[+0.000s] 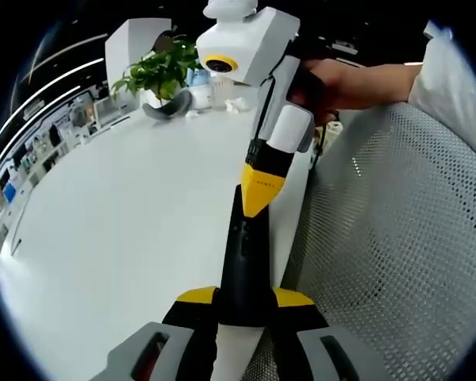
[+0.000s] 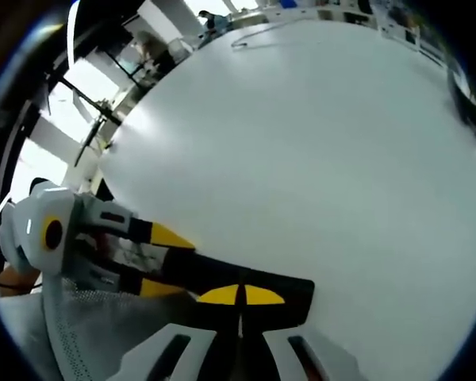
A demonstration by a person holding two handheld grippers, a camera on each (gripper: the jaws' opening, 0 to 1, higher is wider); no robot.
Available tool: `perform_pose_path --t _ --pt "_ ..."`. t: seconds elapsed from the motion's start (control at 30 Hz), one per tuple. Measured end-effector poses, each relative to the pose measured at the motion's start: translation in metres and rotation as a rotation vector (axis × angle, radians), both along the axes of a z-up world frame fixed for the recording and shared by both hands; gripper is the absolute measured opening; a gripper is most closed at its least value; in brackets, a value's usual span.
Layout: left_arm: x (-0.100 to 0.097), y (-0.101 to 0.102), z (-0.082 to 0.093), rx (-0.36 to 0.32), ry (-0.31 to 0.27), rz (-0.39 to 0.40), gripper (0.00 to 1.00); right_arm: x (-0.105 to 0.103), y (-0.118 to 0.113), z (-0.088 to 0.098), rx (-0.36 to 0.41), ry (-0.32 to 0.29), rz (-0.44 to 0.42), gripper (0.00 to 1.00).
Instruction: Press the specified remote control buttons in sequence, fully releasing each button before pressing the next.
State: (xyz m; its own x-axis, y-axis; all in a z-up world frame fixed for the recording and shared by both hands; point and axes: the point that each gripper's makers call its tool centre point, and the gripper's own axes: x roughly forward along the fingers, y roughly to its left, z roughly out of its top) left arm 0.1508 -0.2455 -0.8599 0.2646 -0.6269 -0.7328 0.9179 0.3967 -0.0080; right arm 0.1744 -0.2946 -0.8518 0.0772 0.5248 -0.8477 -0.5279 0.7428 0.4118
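The black remote control is held at the near edge of the white counter, clamped at its near end between the yellow-tipped fingers of the left gripper. The right gripper is brought down onto its far end with fingers together, the tip judged to be touching or just above a button. In the right gripper view the remote control lies across the frame, with the closed tips of the right gripper over it and the left gripper gripping from the left.

The press is best made straight down with the closed tip, then lifted fully clear before the next button, while the remote is kept level.

The left gripper view alone takes in a potted plant, a mesh chair back and the person's hand; which button is met cannot be told.
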Motion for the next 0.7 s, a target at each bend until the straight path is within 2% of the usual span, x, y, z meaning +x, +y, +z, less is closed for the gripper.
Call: perform_pose_path --t 0.27,0.4,0.7 --pt "0.0000 -0.0002 0.0001 0.002 -0.002 -0.003 0.24 0.0005 0.0000 -0.0005 -0.006 -0.009 0.009 0.00" --pt "-0.0001 -0.0001 0.0002 0.004 -0.003 -0.003 0.24 0.0012 -0.0010 -0.0003 0.006 0.021 -0.019 0.00" --pt "-0.0003 0.0000 0.0002 0.012 -0.001 -0.001 0.24 0.0005 -0.0002 0.0002 -0.007 0.010 -0.008 0.00"
